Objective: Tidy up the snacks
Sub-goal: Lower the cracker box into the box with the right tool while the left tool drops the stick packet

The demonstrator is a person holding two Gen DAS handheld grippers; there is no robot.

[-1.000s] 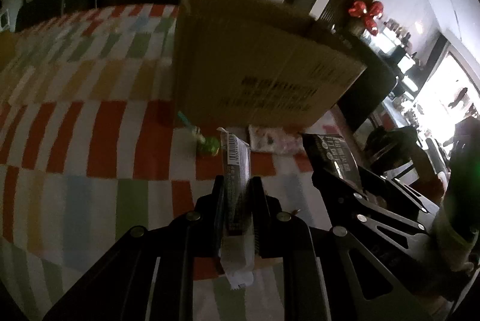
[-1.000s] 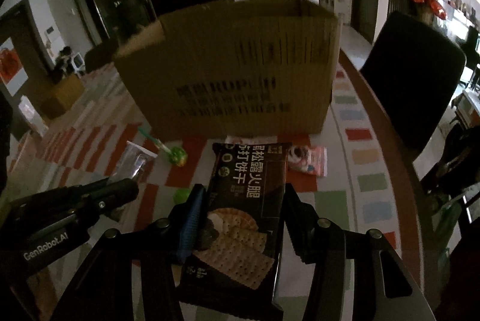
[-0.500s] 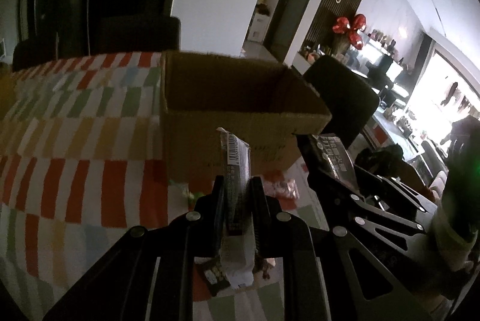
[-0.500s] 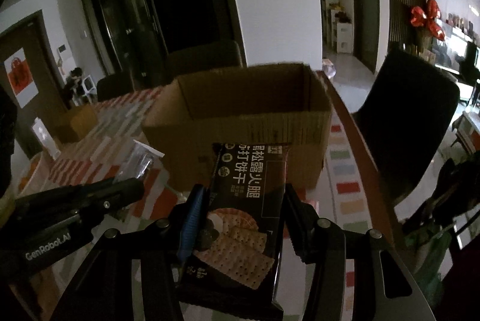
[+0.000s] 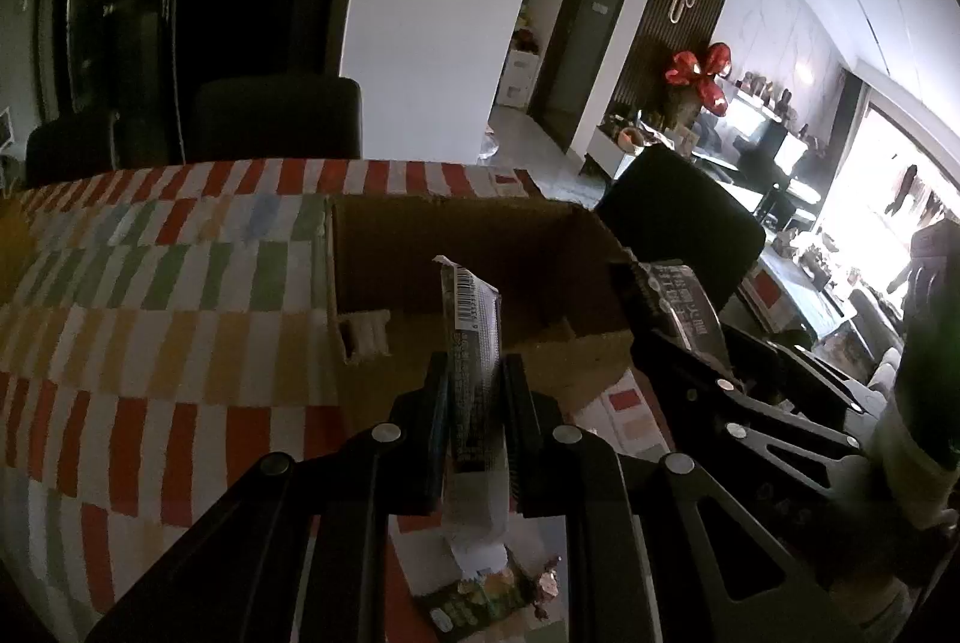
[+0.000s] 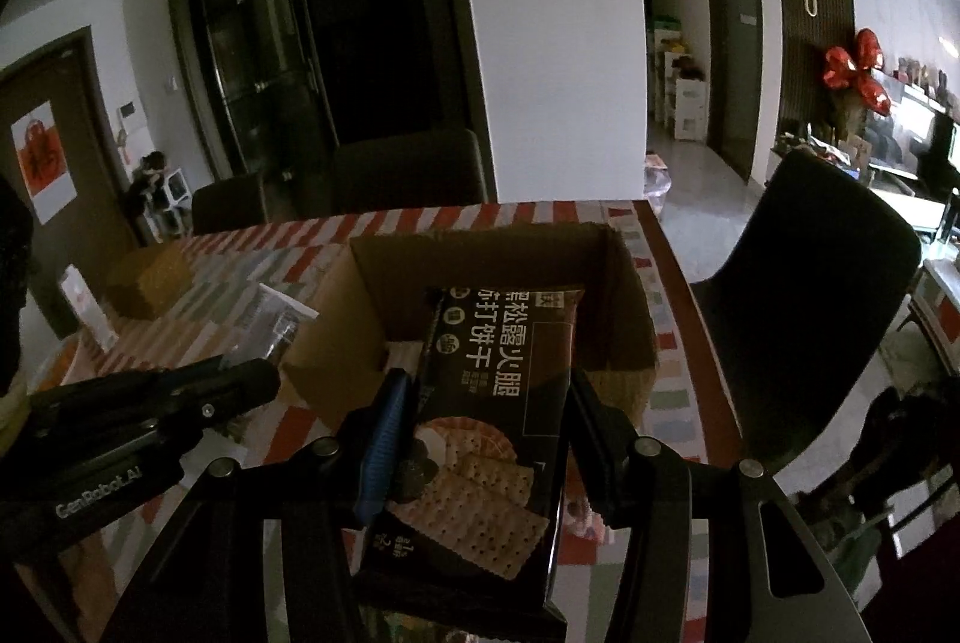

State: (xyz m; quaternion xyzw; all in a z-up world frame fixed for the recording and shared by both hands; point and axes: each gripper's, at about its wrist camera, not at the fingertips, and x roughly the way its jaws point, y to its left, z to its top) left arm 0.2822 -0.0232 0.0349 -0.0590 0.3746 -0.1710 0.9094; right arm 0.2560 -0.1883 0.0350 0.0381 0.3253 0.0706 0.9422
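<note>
We look down on a table (image 5: 150, 283) under a checked cloth of red, white, green and yellow bars, with dark chairs (image 6: 804, 283) at its far side and right end. On it stands an open cardboard box (image 5: 480, 247), its flaps up and its brown inside showing; in the right wrist view the same box (image 6: 498, 277) sits straight ahead of us, past the fingers. Our right gripper (image 6: 486, 421) has its fingers spread wide around a dark cracker pack (image 6: 492, 403), pressing on both long edges; the pack stands face up toward the camera, printed with Chinese lettering and a picture of square crackers, and its top edge overlaps the near wall of the box. Our left gripper (image 5: 477, 403) has its fingers drawn nearly together on a thin snack packet (image 5: 471, 337), held edge-on with a barcode near its top, the tip standing in front of the box opening. Below the left fingers, on the near cloth, lies a small green wrapper (image 5: 480, 601). The right gripper's pack also shows at the right of the left view.
</note>
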